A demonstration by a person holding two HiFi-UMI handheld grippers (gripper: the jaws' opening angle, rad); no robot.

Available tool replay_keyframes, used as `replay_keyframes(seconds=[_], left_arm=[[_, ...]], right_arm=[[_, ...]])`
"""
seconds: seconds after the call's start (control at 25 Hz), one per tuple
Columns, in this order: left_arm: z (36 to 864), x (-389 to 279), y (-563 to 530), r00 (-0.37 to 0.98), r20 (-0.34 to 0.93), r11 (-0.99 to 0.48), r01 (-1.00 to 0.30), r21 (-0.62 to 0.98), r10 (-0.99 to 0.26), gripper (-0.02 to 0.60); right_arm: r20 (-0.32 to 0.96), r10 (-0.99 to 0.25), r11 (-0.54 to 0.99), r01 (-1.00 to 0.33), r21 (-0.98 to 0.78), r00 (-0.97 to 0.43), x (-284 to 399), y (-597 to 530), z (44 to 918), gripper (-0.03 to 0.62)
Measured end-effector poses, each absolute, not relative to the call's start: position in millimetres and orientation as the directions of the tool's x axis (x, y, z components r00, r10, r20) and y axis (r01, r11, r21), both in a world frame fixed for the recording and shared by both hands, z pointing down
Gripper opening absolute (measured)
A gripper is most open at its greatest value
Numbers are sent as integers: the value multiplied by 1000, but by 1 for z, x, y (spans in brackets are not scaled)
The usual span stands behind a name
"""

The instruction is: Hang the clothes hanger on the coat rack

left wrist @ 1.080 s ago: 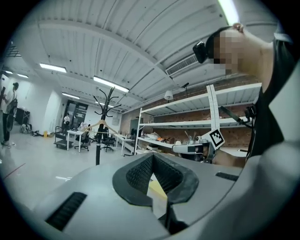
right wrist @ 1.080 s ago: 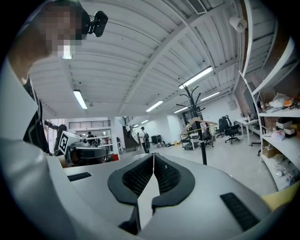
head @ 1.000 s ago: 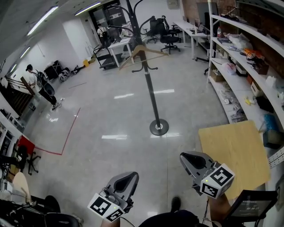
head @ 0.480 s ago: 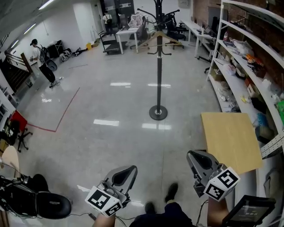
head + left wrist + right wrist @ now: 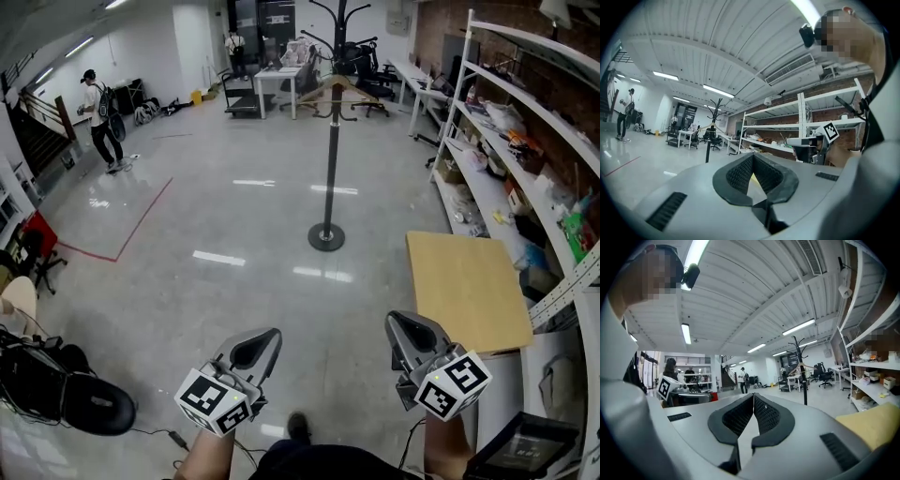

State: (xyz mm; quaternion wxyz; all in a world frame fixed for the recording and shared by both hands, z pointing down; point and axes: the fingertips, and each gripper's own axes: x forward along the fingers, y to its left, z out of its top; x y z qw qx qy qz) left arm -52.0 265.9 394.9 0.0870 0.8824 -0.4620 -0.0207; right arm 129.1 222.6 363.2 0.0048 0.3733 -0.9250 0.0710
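1. Since a second ago the pale wooden clothes hanger point(image 5: 319, 90) has come to sit higher and smaller in the head view. The black metal coat rack point(image 5: 330, 159), which leaned across the picture then, stands straight now.
2. That hanger hangs high on the rack's pole, between the curved top prongs and the short lower hooks (its own hook is too small to make out). It is well apart from both grippers.
3. The rack's round base rests on the glossy grey floor point(image 5: 234, 216), out in the open middle of the room.
4. The grey left gripper point(image 5: 265, 339) is low in the picture. Its ridged pads are pressed together at the tip, with nothing between them.
5. The grey right gripper point(image 5: 401, 328) is beside it, likewise closed and empty, and both point toward the rack.
6. A square light wooden tabletop point(image 5: 464, 286) lies just right of the right gripper. It stands in front of white metal shelving point(image 5: 497, 112) loaded with clutter.
7. A red tape line point(image 5: 141, 223) marks the floor at left, and a person with a backpack point(image 5: 98, 117) stands far off by the wall.
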Motion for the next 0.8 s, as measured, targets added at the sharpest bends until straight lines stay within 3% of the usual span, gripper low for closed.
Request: replay_keyframes(seconds=[0.16,0.44,0.8], left_arm=[[388,-24,304,557,39,-542,-819,187,-829,-2],[384,20,349,546,78,-528,-831,176,-834,-1],[377,9,377,563,62,-551,-822,144,-824,-2]], right_arm=[[60,-697,713,-699,-58,-715,161,269,358,6],[72,-701,696,-703,-147,-710,210,305,371,6],[46,-736,665,-734,-136,-675,205,324,355,6]])
